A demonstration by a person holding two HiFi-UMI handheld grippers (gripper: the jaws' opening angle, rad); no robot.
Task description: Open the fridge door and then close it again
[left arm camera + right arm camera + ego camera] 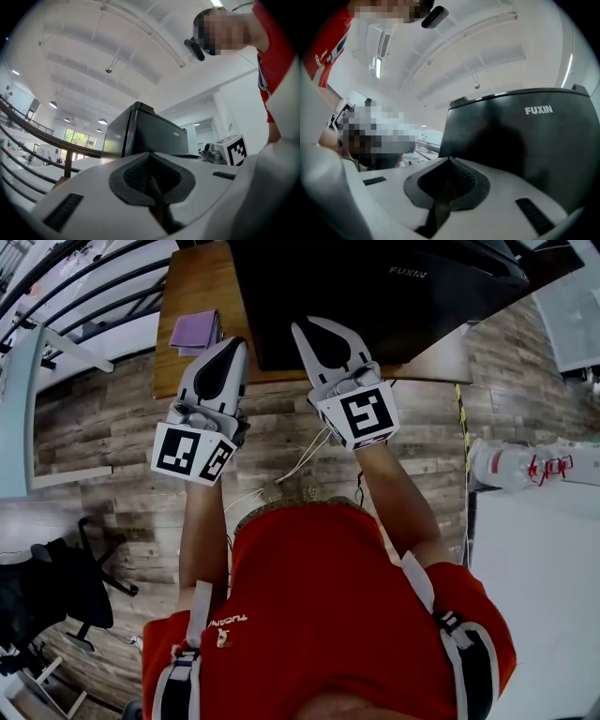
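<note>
A black mini fridge [375,287] with a white logo stands on a wooden table [192,292] in front of me, and its door looks closed. My left gripper [234,341] is shut and empty, held just short of the table's front edge, left of the fridge. In the left gripper view the jaws [149,155] meet in a point, with the fridge [150,133] beyond them. My right gripper [301,327] is also shut and empty, its tip in front of the fridge's face. The right gripper view shows its shut tip [450,160] below the fridge door [525,140].
A purple cloth [194,331] lies on the table beside the left gripper. A white railing [75,287] runs at the upper left. A black chair [56,596] stands at the lower left. A white table [539,559] with plastic bottles [520,465] is on the right. Cables [300,460] lie on the wood floor.
</note>
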